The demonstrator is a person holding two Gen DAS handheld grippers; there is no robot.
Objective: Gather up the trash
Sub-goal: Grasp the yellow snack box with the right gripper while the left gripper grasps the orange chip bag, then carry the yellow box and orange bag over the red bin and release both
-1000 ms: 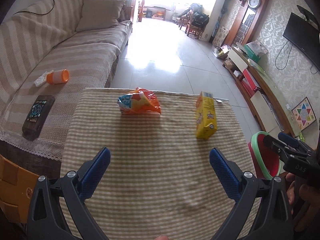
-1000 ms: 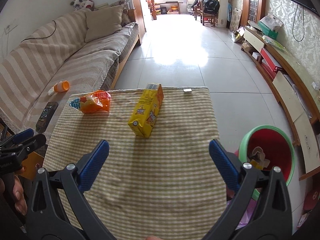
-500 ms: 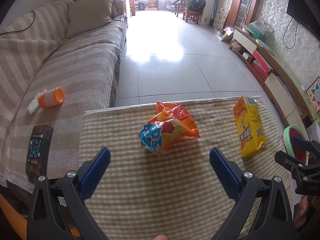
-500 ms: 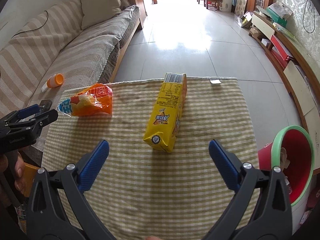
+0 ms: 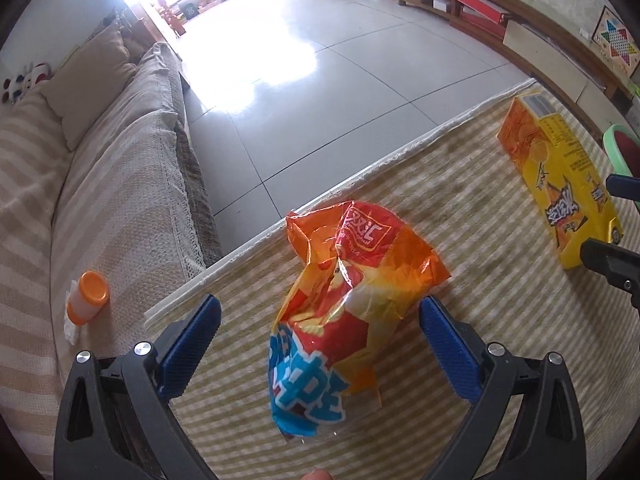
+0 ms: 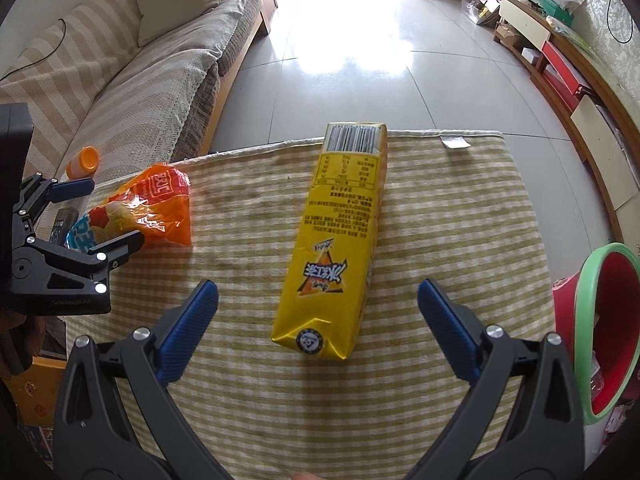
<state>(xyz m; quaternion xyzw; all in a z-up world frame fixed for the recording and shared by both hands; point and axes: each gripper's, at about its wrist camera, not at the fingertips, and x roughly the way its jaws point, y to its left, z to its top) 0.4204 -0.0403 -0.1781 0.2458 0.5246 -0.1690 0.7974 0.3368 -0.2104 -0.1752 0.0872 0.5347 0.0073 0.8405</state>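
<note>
— Left gripper (image 5: 320, 328): fingers (image 5: 188, 344) spread wide, gripping nothing, straddling the crumpled orange snack bag (image 5: 344, 312) lying on the checked worktop (image 5: 460, 208). Touching the bag or not: cannot tell.

— Right gripper (image 6: 318, 320): fingers (image 6: 448, 328) also gaping wide, holding nothing, flanking the near end of the yellow carton (image 6: 340, 240), lying flat, barcode end pointing away.

— Bag and carton lying well apart, bag toward the sofa (image 5: 120, 184) side.

— Red bin with green rim (image 6: 608, 332) standing beside the worktop's right edge, some scraps showing inside. Orange-capped bottle (image 5: 86, 298) resting on the sofa.
</note>
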